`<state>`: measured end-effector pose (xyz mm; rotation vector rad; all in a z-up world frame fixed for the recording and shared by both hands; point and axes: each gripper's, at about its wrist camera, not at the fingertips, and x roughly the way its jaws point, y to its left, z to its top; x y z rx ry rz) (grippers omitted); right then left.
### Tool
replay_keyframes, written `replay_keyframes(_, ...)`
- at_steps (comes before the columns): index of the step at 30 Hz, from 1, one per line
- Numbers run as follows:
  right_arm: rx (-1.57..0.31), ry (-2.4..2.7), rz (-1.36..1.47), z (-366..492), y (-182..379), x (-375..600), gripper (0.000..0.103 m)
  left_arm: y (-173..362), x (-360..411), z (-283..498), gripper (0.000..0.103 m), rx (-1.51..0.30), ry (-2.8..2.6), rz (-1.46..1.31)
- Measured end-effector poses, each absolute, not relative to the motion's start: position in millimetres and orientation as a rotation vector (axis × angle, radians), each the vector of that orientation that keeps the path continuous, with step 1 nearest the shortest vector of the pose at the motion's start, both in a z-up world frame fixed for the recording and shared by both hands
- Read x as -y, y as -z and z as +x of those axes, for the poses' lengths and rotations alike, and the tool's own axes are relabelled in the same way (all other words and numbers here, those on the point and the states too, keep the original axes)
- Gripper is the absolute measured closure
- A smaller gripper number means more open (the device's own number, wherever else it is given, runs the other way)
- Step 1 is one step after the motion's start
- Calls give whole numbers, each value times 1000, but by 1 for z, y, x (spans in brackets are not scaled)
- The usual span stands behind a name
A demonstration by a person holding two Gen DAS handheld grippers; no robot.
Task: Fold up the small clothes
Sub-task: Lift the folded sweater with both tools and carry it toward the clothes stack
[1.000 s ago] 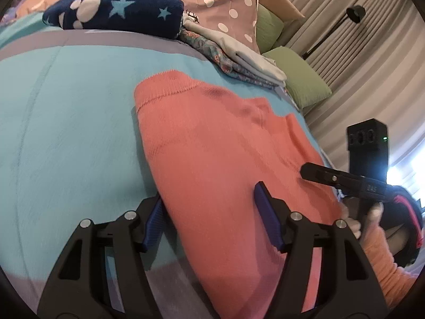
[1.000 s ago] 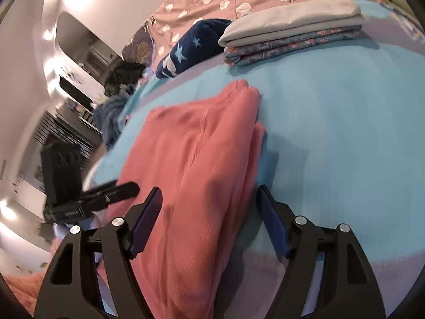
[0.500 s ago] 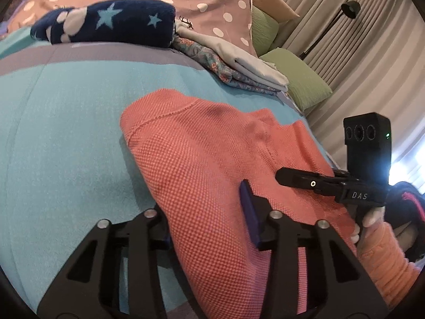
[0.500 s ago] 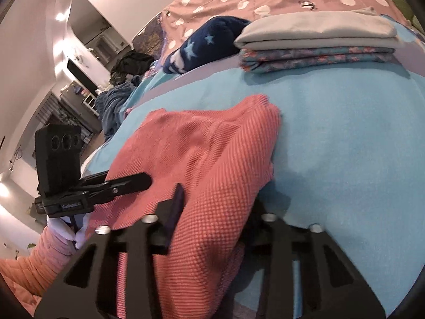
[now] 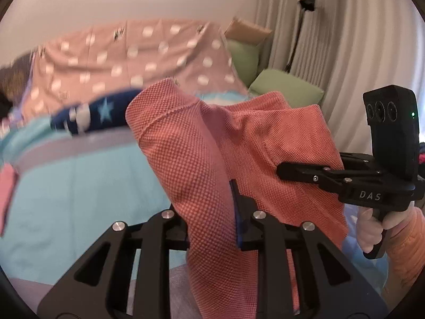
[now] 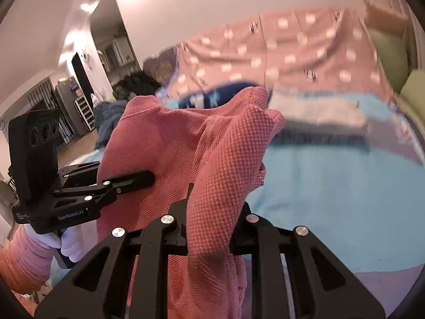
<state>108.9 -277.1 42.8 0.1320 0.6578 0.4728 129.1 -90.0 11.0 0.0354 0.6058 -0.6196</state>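
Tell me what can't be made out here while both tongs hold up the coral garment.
- Folded stack, right wrist view: motion-blurred, and hidden by the coral garment in the left wrist view.
- Left tongs: left pad buried under the fabric.
- Right tongs: pads covered by the fabric.
- Garment's lower end: cut off by both bottom edges.

Coral waffle-knit garment [image 5: 191,159], bunched, lifted above the turquoise bedspread [image 5: 79,191], edges hanging down

Home bedroom, bed [image 5: 79,186], pillows [image 5: 287,90], curtains [image 5: 345,53]
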Motion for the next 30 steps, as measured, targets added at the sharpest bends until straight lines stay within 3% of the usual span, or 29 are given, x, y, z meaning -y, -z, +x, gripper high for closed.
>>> replay_keyframes(14, -406, -384, 70, 60, -134, 305, 84, -116, 122, 82, 81, -374, 698, 95)
replay_keyframes(30, -372, -259, 56, 191, -193, 364, 84, -190, 194, 211, 81, -320, 682, 148)
